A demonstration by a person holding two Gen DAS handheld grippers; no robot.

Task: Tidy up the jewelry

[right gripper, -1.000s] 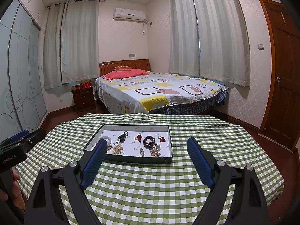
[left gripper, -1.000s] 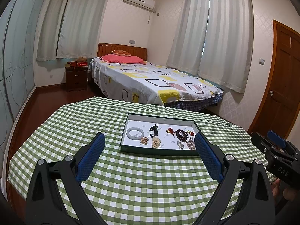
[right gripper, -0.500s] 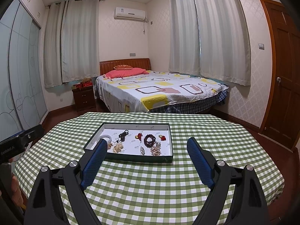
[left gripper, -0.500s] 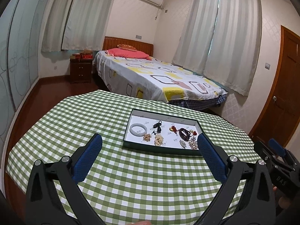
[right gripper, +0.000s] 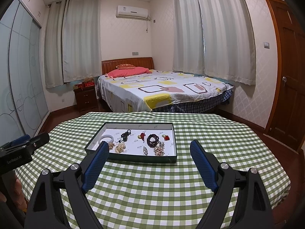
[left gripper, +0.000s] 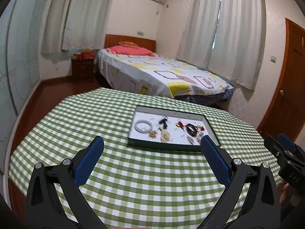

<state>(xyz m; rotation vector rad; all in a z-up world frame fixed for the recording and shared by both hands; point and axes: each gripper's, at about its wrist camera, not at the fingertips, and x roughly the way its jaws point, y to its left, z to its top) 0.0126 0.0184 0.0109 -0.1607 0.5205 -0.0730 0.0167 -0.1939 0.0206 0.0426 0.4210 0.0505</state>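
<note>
A dark green tray (right gripper: 131, 158) with a white floor sits on the green checked tablecloth (right gripper: 152, 187). It holds a white bangle (right gripper: 106, 139), a dark bead bracelet (right gripper: 152, 139), a black cord pendant (right gripper: 125, 135), red charms (right gripper: 142, 135) and pale bead clusters (right gripper: 120, 147). The tray also shows in the left wrist view (left gripper: 171, 147), with the bangle (left gripper: 143, 127) at its left. My left gripper (left gripper: 151, 142) is open and empty, short of the tray. My right gripper (right gripper: 149, 147) is open and empty, just before the tray's near edge.
A bed (right gripper: 160, 89) stands beyond the table, with a nightstand (right gripper: 85, 97) to its left. A wooden door (right gripper: 286, 72) is at the right. Glass wardrobe doors (right gripper: 21, 87) line the left wall. The table edge (right gripper: 274, 196) drops off at the right.
My left gripper has swung to the left and pulled back, so the tray sits further right in its view. The right gripper has barely moved.
</note>
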